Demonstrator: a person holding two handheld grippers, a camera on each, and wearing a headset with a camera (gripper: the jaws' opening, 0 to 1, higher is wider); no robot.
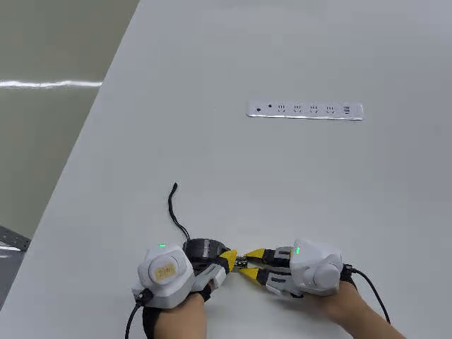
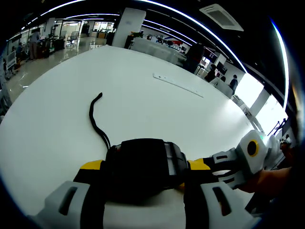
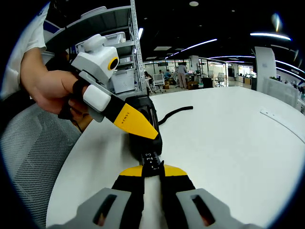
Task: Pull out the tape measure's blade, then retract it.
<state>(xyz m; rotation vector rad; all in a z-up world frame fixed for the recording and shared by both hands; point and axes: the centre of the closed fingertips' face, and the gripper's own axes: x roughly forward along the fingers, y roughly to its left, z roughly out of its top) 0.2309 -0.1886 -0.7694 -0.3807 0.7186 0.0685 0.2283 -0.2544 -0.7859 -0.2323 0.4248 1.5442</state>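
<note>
With left tongs [image 2: 145, 168] clamped on case [image 1: 203, 248] and right tongs [image 3: 152, 171] pinched on blade [image 3: 148, 160] just beside, seemed best to pull straight, level, slowly, keeping case steady.

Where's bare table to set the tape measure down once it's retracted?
Crowded at the near edge: left claw on the tape measure, right claw on its blade. Widest free patch: table between the strap and the power strip. Also bare right of the right claw.
</note>
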